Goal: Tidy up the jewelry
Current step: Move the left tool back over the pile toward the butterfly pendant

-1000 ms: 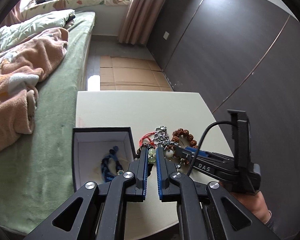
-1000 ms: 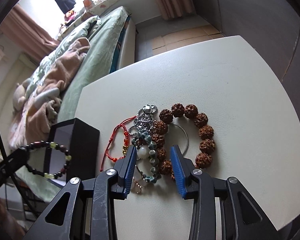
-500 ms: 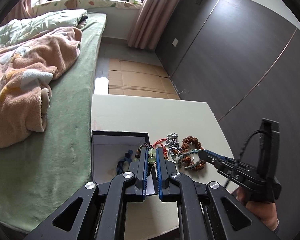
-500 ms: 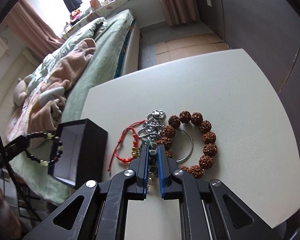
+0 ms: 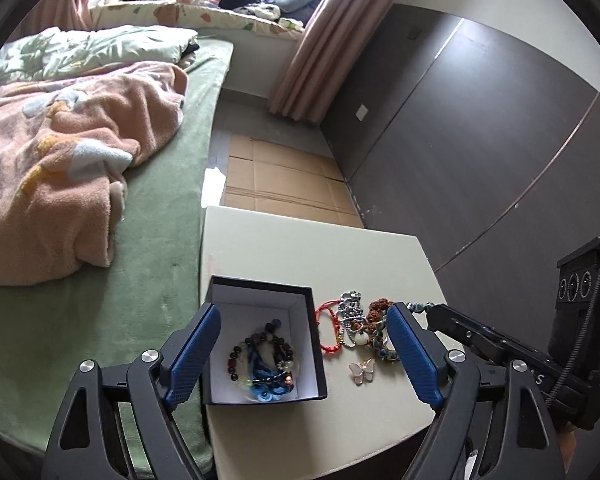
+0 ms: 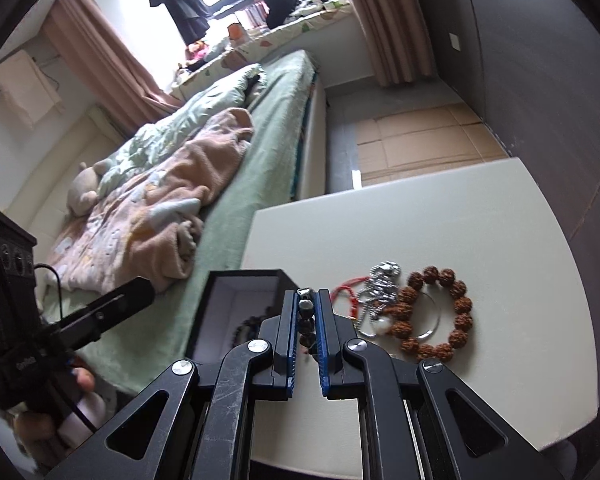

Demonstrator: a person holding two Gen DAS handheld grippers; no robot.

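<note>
A green bed [image 5: 100, 320] with a pink blanket [image 5: 60, 168] runs along my left, against the cream worktop [image 5: 308, 256]. My left fingers [image 5: 304, 354] are spread wide over the open black jewelry box [image 5: 260, 292], where a dark bead bracelet [image 5: 260, 356] lies on blue cord. Beside the box sit a red string bracelet [image 5: 327, 330], a silver chain [image 6: 382, 284] and a brown seed bracelet [image 6: 440, 314]. My right fingers [image 6: 307, 310] pinch a grey-green bead strand [image 6: 306, 312], its lower end hidden behind them.

box floor [image 6: 236, 312] behind right gripper [image 6: 308, 320]
</note>
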